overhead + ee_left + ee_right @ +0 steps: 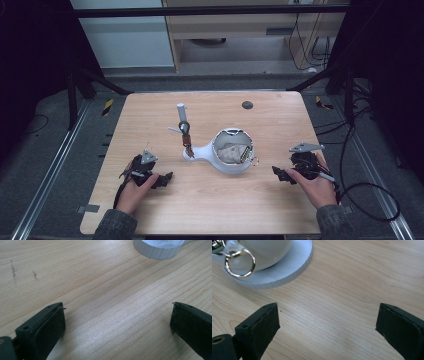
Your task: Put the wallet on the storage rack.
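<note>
While both tongs [117, 322] [328, 327] gape wide, right gripper view reveals a gold ring [240, 263].

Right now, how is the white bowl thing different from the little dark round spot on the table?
The white bowl-shaped holder is large, stands up, and holds crumpled stuff; the small dark round disc is tiny and flat. The holder sits mid-table; the disc lies near the far edge. Both rest on the wooden table.

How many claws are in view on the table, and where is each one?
2. The left claw rests near the front left of the wooden table, open. The right claw rests at the front right, open, beside the white holder. Nothing seems to hide another.
</note>
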Demonstrator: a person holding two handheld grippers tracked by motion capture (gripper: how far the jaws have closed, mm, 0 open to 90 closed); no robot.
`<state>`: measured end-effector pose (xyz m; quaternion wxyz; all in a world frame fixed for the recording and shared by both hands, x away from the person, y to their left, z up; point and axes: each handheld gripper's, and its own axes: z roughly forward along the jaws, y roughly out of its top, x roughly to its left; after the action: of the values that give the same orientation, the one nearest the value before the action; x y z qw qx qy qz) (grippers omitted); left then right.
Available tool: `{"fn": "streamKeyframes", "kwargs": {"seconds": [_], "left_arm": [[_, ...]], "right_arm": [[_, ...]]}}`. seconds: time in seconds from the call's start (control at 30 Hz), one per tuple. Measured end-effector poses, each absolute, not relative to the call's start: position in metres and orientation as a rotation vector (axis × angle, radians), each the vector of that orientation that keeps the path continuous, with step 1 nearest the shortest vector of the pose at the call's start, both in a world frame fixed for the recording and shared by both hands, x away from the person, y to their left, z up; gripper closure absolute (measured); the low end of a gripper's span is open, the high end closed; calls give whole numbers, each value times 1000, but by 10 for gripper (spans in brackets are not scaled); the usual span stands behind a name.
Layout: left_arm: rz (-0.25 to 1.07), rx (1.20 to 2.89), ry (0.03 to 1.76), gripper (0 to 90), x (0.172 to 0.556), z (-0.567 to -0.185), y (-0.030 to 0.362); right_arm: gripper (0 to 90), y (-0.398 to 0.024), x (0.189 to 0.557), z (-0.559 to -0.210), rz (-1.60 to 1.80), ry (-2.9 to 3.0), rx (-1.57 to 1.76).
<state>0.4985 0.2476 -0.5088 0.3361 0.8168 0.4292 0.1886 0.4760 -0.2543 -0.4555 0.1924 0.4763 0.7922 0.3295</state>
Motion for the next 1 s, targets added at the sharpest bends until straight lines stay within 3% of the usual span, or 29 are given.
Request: {"fn": "streamKeyframes", "kwargs": {"seconds": [1.0], "left_arm": [[492,2131,1119,0,498,-509,248]], "right_arm": [[42,-241,494,-505,929,2185,1454]]}}
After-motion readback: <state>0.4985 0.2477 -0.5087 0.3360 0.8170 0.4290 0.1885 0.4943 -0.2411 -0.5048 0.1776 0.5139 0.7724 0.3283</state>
